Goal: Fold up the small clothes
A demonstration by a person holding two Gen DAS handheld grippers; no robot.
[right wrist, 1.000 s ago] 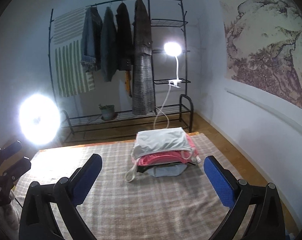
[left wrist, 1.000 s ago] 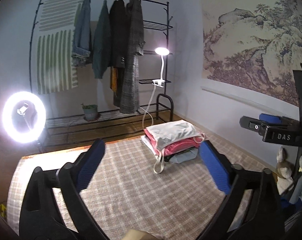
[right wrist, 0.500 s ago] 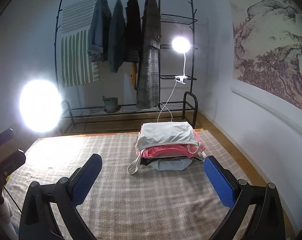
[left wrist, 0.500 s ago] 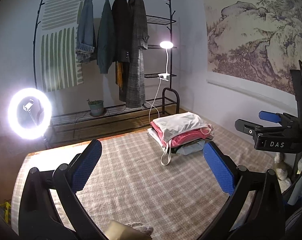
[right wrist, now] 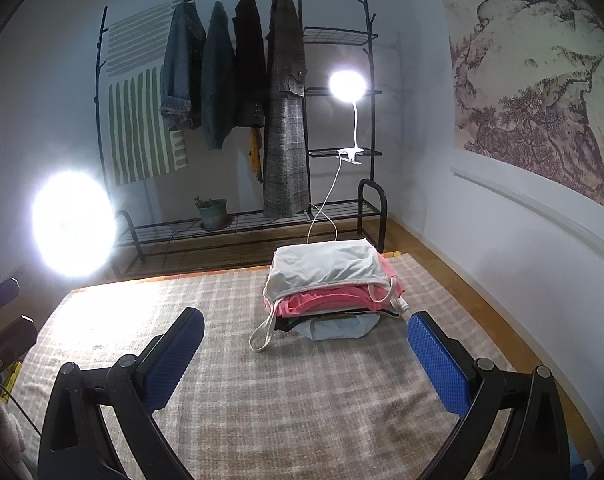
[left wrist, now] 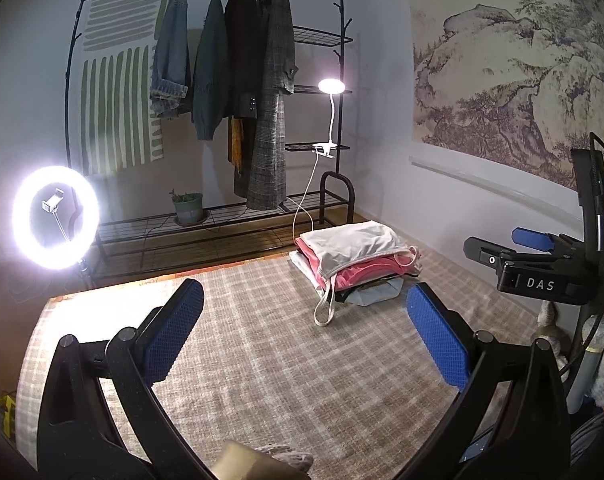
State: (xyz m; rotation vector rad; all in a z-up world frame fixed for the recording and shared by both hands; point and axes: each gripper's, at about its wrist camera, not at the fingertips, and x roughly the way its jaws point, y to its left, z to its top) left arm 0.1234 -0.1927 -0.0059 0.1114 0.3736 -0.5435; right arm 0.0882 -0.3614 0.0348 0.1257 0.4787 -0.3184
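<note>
Folded clothes stack point(right wrist: 330, 280) on plaid cloth point(right wrist: 282, 392), clothes rack point(right wrist: 238, 120) behind

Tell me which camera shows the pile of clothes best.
The right wrist view: the pile sits nearly centred and head-on, with the white top, pink, dark and pale layers stacked clearly. The left wrist view shows the same pile off to the right at an angle, layers less distinct.

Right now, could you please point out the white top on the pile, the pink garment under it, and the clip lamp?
white top point(right wrist: 326, 264), right wrist view, middle of its upper face.
pink garment point(right wrist: 322, 304), right wrist view, its front folded edge.
clip lamp point(left wrist: 331, 85), left wrist view, its lit head.
</note>
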